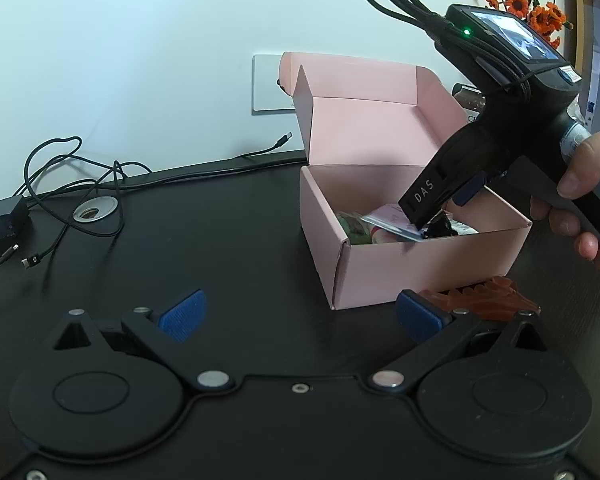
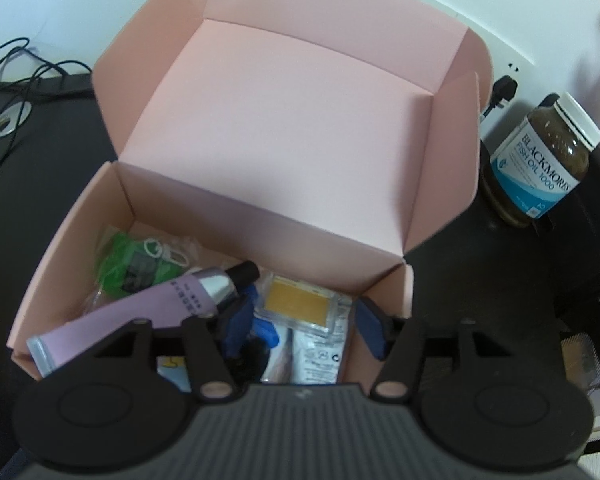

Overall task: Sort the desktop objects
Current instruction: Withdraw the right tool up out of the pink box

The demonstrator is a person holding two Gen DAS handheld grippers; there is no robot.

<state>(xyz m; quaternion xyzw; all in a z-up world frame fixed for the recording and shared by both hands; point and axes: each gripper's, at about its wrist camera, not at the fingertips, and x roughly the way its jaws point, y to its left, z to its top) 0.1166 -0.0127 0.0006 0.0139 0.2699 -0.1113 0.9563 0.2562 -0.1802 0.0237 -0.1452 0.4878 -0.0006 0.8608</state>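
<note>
An open pink cardboard box (image 1: pixel 380 264) stands on the black desk with its lid up. In the right wrist view the box (image 2: pixel 284 128) holds a lilac tube (image 2: pixel 140 312), a green packet (image 2: pixel 128 264), a yellow pad in a clear case (image 2: pixel 296 304) and a white sachet (image 2: pixel 320 356). My right gripper (image 2: pixel 306 326) reaches down into the box, open, with the clear case lying loose below its blue pads. From the left wrist view, the right gripper (image 1: pixel 428 228) is held by a hand (image 1: pixel 588 200). My left gripper (image 1: pixel 300 316) hovers open before the box, nothing between its fingers.
A red-brown plastic item (image 1: pixel 484 300) lies by the box's front, beside my left gripper's right finger. Tangled cables (image 1: pixel 60 184), a charger (image 1: pixel 4 216) and a desk grommet (image 1: pixel 94 210) sit at the left. A fish oil bottle (image 2: pixel 540 160) stands right of the box.
</note>
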